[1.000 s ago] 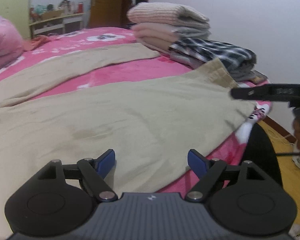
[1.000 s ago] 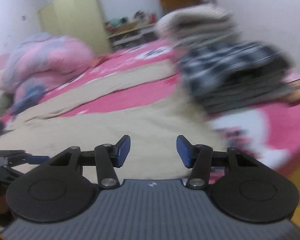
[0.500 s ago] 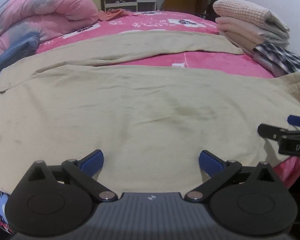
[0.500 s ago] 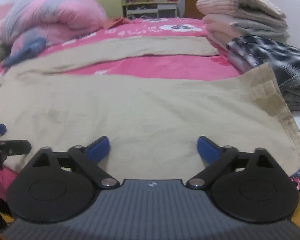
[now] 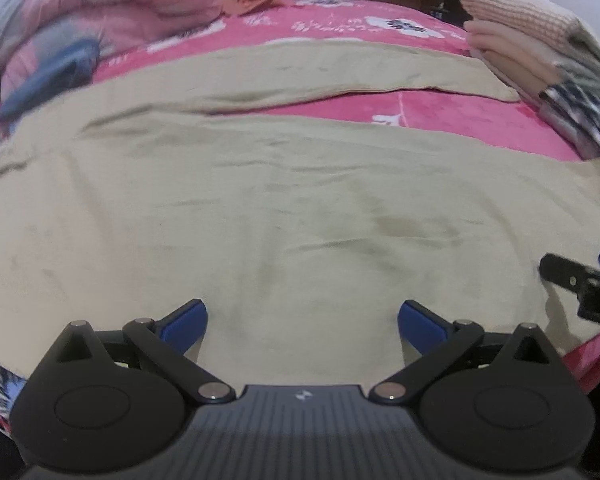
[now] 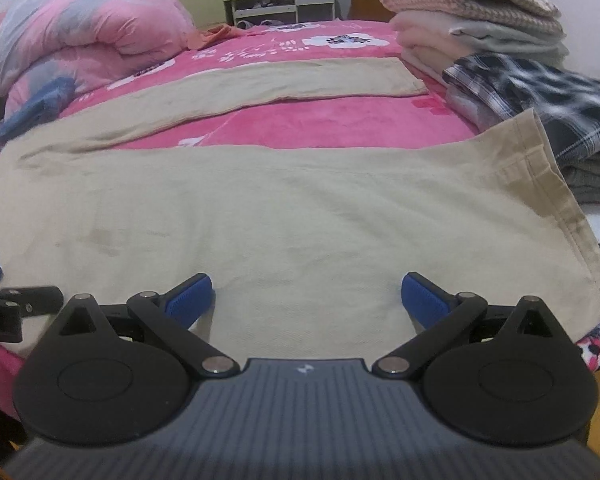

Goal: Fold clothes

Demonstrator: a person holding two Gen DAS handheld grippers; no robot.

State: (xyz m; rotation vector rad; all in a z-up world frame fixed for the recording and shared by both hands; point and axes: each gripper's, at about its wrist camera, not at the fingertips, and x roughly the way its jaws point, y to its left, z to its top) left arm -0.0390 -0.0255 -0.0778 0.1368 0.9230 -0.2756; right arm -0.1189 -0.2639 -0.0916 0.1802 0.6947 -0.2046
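Both tools stand with their jaws spread wide and nothing caught between them. The left gripper [image 5: 302, 320] hangs just above the near leg of the beige trousers [image 5: 300, 208], which lie flat across the pink bedspread [image 5: 440, 116] straight ahead of it. The right gripper [image 6: 307, 296] hovers beside it over the same leg, nearer the hem [image 6: 556, 184], which lies ahead and to its right.

The cloth between each pair of blue pads is smooth and taut, so a pinch could slide off or take only the top layer, leaving the leg to split open as it lifts. Uneven lifts by the two hands would probably skew the fold against the far leg beyond. Further right of the right gripper, the stack of folded clothes [image 6: 500, 60] sits touching the hem; swinging that end up carelessly might catch and topple it.
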